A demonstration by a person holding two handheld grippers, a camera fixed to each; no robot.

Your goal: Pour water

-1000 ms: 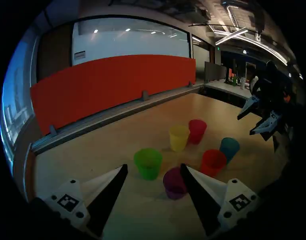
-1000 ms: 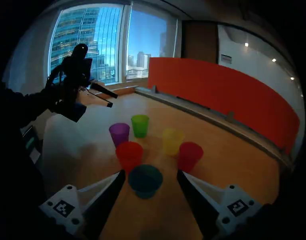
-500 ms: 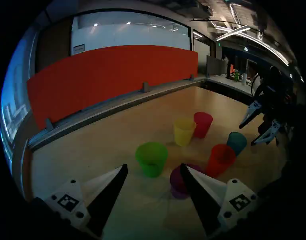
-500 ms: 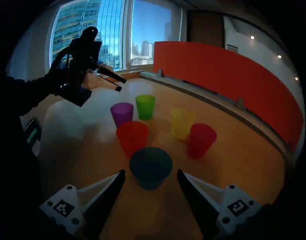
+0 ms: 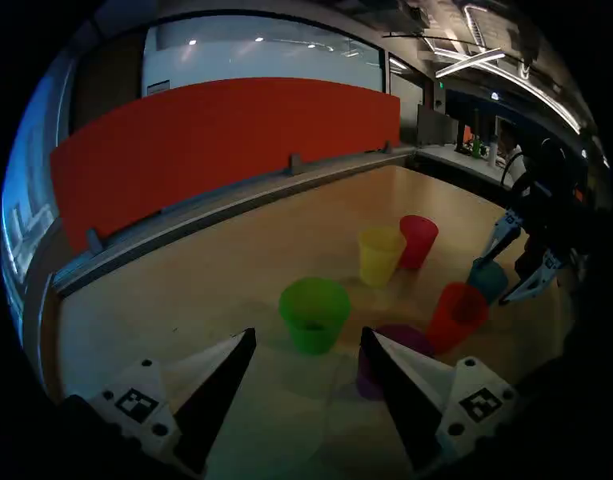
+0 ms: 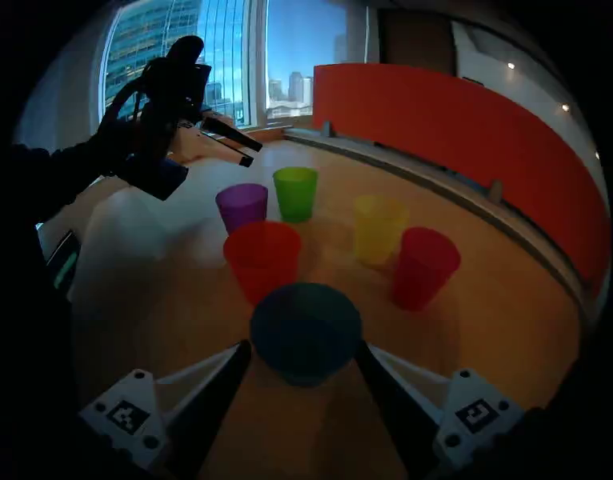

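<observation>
While the right claw point(image 6: 302, 346) has its fingers spread wide, the teal cup point(image 6: 305, 324) sits right between the tips. It's not squeezed, and I can't tell if they touch it. A second ago that cup was further ahead. The left claw point(image 5: 306, 332) is spread too and holds nothing, with the green cup point(image 5: 314, 314) just ahead. I can't make out what's in either cup.
</observation>
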